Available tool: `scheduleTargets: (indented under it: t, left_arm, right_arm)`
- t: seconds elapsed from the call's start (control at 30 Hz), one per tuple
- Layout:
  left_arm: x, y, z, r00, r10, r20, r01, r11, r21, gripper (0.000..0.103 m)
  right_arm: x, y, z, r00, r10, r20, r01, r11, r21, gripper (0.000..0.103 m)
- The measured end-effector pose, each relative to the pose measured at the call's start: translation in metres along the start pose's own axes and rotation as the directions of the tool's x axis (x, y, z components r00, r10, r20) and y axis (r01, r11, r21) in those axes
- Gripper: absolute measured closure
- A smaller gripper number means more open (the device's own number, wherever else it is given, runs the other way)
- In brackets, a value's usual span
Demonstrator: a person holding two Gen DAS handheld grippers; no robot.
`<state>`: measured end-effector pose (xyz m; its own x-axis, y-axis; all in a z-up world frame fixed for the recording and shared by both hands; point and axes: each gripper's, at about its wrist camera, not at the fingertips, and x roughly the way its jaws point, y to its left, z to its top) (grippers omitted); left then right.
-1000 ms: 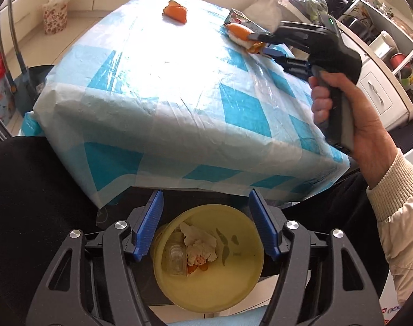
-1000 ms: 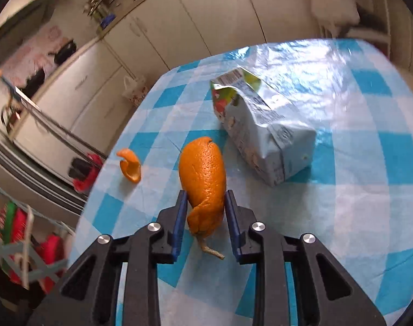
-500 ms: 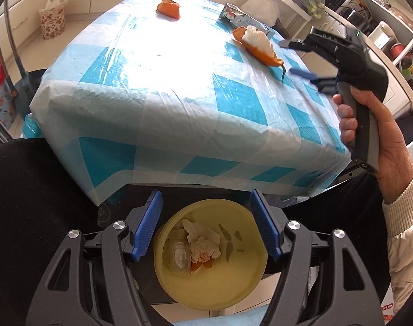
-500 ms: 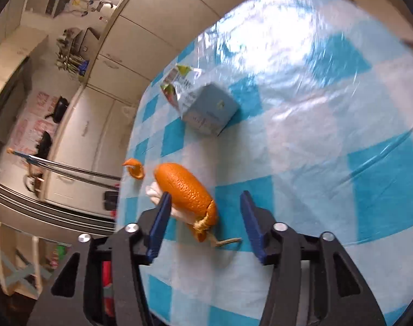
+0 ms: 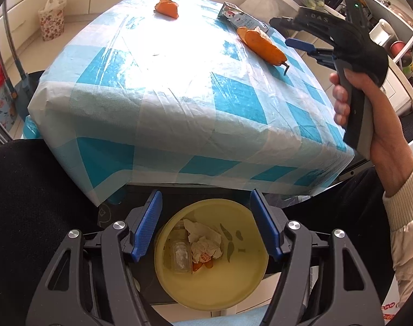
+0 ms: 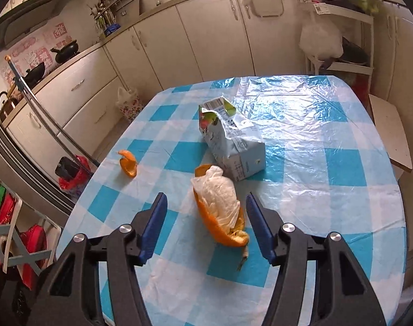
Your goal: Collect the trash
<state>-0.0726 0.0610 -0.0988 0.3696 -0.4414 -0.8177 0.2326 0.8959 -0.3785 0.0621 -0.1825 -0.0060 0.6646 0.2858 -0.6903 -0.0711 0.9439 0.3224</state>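
**Peel slips free and lies on the counter again**

A second ago the right tool pinched the big orange peel between its blue pads; now the pads stand spread on either side of it, touching nothing, and they are closing in again. The peel has rolled over: its white inside faces up, low in the centre of the right wrist view, just in front of the crumpled milk carton. So the pick has failed, or the grip is being reset, and this piece is not yet collected.

The left tool has not moved. Its pads are spread, framing the yellow bin at the bottom of its view without touching it. Crumpled paper, a small jar and bits of peel already lie inside.

A small peel sits at the left of the right wrist view, well apart from the rest. Judging from this, three pieces remain on the checked counter, and the next grasp probably needs a firmer hold across the peel's middle.
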Motion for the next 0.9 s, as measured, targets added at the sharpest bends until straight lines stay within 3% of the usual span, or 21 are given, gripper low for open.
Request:
scheduleTargets:
  t: [0.1, 0.23, 0.27, 0.33, 0.5, 0.57, 0.67, 0.83, 0.87, 0.9]
  left_arm:
    - [0.000, -0.001, 0.001, 1.000, 0.001, -0.001, -0.001, 1.000, 0.000, 0.039]
    - [0.001, -0.002, 0.001, 1.000, 0.004, -0.001, -0.004, 1.000, 0.005, 0.039]
    - [0.001, -0.002, 0.000, 1.000, 0.006, -0.002, -0.006, 1.000, 0.007, 0.039]
    - [0.002, -0.003, 0.001, 1.000, 0.008, -0.004, -0.008, 1.000, 0.009, 0.039]
    - [0.003, -0.007, 0.002, 1.000, 0.010, -0.009, -0.010, 1.000, 0.019, 0.039]
    - [0.001, -0.006, 0.003, 1.000, 0.003, -0.005, -0.003, 1.000, 0.013, 0.039]
    - [-0.002, -0.001, 0.007, 1.000, -0.006, 0.002, 0.006, 1.000, -0.010, 0.039]
    - [-0.002, 0.002, 0.010, 1.000, -0.001, 0.004, 0.001, 1.000, -0.023, 0.039]
    - [-0.001, 0.001, 0.010, 1.000, 0.002, 0.001, -0.002, 1.000, -0.017, 0.039]
    - [-0.001, -0.001, 0.009, 1.000, 0.007, -0.002, -0.007, 1.000, -0.009, 0.039]
  right_arm:
    - [0.012, -0.001, 0.005, 1.000, -0.002, -0.026, 0.002, 1.000, 0.000, 0.051]
    - [0.035, 0.007, -0.002, 0.995, -0.049, -0.088, 0.044, 0.997, -0.066, 0.073]
    - [0.035, 0.008, -0.003, 0.995, -0.050, -0.084, 0.043, 0.996, -0.075, 0.073]
    - [0.028, 0.010, -0.001, 0.997, -0.024, -0.067, 0.018, 0.996, -0.082, 0.081]
    - [0.010, 0.010, 0.001, 0.995, 0.094, -0.029, -0.095, 0.994, -0.049, 0.081]
    - [0.004, 0.005, 0.001, 0.988, 0.155, -0.013, -0.155, 0.988, -0.003, 0.097]
    - [-0.006, -0.009, 0.004, 0.966, 0.256, 0.033, -0.258, 0.962, 0.090, 0.097]
    - [-0.004, -0.012, 0.003, 0.958, 0.285, 0.020, -0.285, 0.951, 0.119, 0.096]
    - [-0.001, -0.007, 0.002, 0.958, 0.288, 0.000, -0.287, 0.953, 0.099, 0.092]
    - [0.003, 0.001, 0.000, 0.958, 0.285, -0.023, -0.282, 0.957, 0.071, 0.074]
